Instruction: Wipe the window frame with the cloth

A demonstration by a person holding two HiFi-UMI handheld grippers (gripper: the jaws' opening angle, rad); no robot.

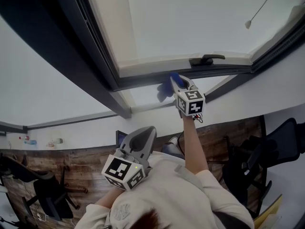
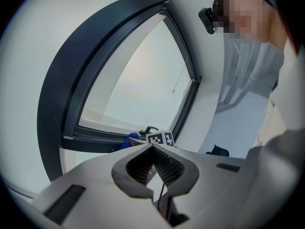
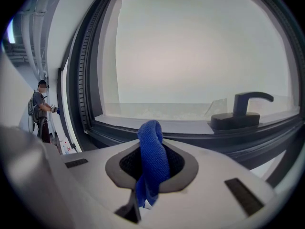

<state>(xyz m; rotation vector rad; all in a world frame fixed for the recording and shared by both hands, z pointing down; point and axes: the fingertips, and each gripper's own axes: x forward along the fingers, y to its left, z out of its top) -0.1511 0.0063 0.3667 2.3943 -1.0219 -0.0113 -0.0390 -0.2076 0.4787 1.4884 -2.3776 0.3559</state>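
My right gripper (image 1: 175, 79) is raised to the dark window frame (image 1: 143, 79) and is shut on a blue cloth (image 3: 151, 156), whose folded end sticks out toward the frame's lower rail (image 3: 190, 140). In the head view the blue cloth (image 1: 167, 86) touches that rail just left of the black window handle (image 1: 206, 59). My left gripper (image 1: 143, 138) hangs low near my chest, away from the window, jaws shut with nothing between them. From the left gripper view the right gripper's marker cube (image 2: 160, 138) and cloth (image 2: 128, 140) show at the frame's bottom rail.
The window handle (image 3: 244, 109) sits right of the cloth on the rail. A blind cord with a weight (image 1: 248, 24) hangs across the pane. Below lie a wooden floor (image 1: 86, 171) and black office chairs (image 1: 259, 161). Another person (image 3: 40, 109) stands far left.
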